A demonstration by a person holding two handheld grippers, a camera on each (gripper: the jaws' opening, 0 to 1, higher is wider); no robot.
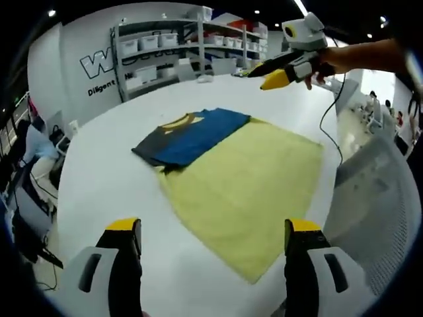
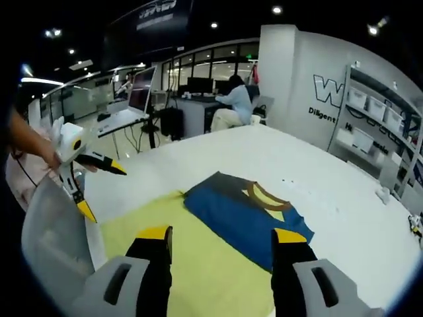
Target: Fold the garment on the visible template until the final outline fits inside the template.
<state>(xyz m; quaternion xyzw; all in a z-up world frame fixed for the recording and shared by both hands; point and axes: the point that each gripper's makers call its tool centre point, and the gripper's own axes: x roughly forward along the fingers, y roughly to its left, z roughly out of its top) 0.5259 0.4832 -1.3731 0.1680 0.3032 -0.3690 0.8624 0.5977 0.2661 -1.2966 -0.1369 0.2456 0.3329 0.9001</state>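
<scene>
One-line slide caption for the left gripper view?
Open left gripper hovers over a yellow template, folded blue garment at its corner, on a white table.

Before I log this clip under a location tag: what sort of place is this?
Probably a lab or workshop inside an open-plan office. A large white table holds the folded blue garment on a yellow template, metal shelving with storage bins lines the wall, and a person works at desks with monitors.

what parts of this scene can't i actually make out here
- Yellow template, right gripper view: near part hidden behind the right gripper.
- Folded blue garment, left gripper view: whether its far edge overhangs the template cannot be told.
- Wall lettering, left gripper view: hidden behind the shelving.
</scene>
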